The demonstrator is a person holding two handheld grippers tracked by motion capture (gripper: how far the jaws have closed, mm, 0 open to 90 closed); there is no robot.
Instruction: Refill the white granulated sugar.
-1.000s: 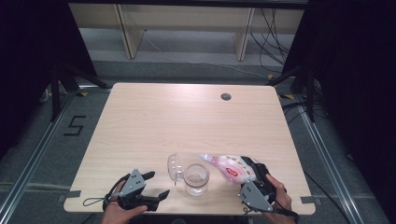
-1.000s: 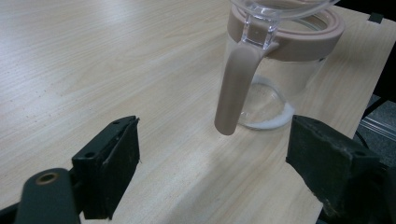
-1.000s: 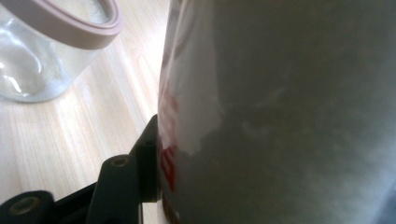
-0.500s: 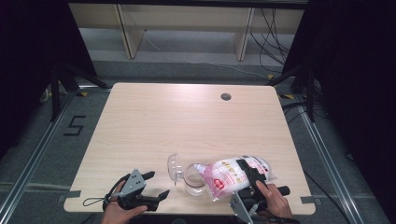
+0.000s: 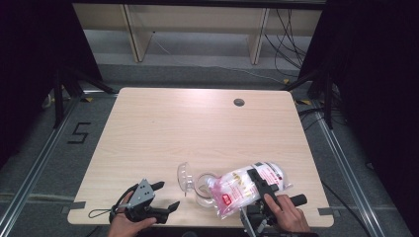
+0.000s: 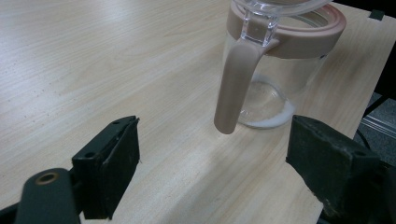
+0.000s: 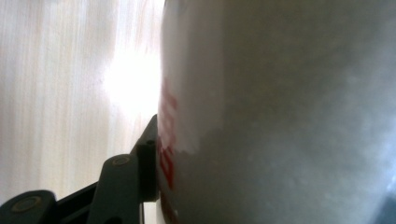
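Observation:
A clear jar with a pink rim and handle stands near the table's front edge, its hinged lid flipped open to the left. A thin layer of white powder lies in its bottom. My right gripper is shut on a plastic bag of white powder with a red label, lifted and tilted with its lower end by the jar's mouth. That bag presses against one jaw in the right gripper view. My left gripper rests open left of the jar, the handle ahead between its jaws.
The wooden table has a round cable hole at the back right. Shelving and cables stand on the floor behind it. Dark curtains flank both sides.
My right gripper has raised the bag off the table and swung it left, tipping it toward the jar. The left gripper has stayed put.

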